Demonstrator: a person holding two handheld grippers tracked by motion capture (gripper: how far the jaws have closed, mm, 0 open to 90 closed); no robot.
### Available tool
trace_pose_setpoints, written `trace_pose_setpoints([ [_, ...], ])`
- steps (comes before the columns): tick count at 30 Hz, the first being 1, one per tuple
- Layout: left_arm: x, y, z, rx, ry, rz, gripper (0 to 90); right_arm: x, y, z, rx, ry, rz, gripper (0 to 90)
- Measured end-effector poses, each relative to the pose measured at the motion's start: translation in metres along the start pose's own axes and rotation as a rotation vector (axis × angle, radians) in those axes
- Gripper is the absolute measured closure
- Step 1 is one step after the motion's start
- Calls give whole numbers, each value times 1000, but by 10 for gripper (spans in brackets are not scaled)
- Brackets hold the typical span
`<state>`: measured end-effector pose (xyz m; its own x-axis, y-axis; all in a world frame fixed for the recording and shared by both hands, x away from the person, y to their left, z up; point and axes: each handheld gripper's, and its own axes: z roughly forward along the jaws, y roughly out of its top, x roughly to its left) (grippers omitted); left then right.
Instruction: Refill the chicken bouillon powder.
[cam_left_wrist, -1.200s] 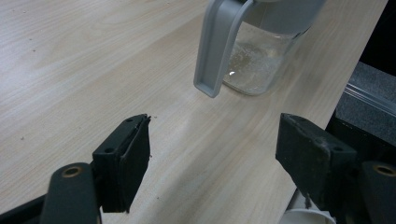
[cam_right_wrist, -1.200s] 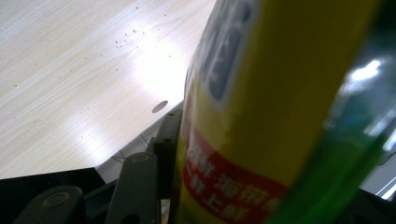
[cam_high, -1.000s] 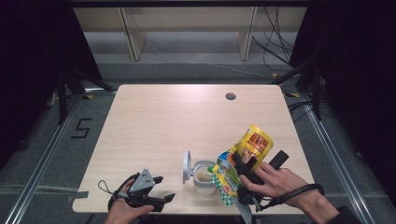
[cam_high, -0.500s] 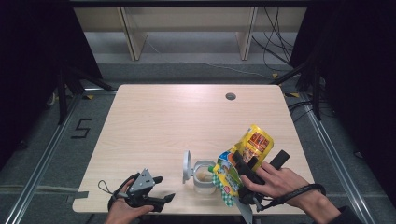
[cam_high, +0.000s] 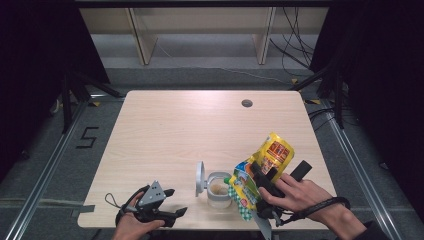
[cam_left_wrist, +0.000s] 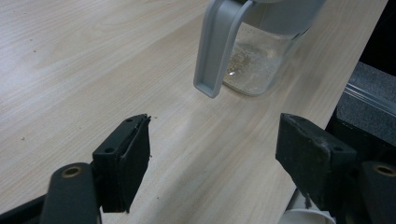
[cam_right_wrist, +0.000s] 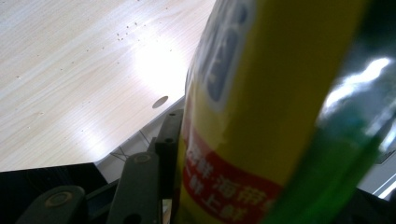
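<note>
- Your right gripper (cam_high: 260, 181): fingers clamped on the yellow snack bag (cam_high: 262, 167), which hides the far finger.
- Your left gripper (cam_high: 167, 202): fingers apart, resting on the surface (cam_high: 200, 130).
- Jar (cam_high: 218, 189): top cut off in the left gripper view.

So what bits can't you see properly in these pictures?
- Pouch: in the right gripper view it sits so close that its print is blurred and cut off by the edges.
- Right gripper: in the high view the hand and pouch cover its jaws.
- Jar: the left gripper view's top edge cuts off its rim; its contents are too small to name.
- Left gripper: jaws open, nothing between them.
</note>
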<state>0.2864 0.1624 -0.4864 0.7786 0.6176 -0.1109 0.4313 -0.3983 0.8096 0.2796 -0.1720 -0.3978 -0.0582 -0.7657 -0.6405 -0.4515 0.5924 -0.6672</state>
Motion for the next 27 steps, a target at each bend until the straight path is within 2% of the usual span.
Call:
trace_pose_setpoints([
  [3,0,0,0,-5,2,5,257,-3,-1,0,7,5,-54,593],
  [7,0,0,0,-5,3,0,257,-2,-1,-1,10,4,-35,593],
  [14,0,0,0,-6,3,-1,257,-3,-2,0,11,5,-49,600],
  [27,0,0,0,-6,3,-1,257,-2,-2,0,7,3,-43,607],
])
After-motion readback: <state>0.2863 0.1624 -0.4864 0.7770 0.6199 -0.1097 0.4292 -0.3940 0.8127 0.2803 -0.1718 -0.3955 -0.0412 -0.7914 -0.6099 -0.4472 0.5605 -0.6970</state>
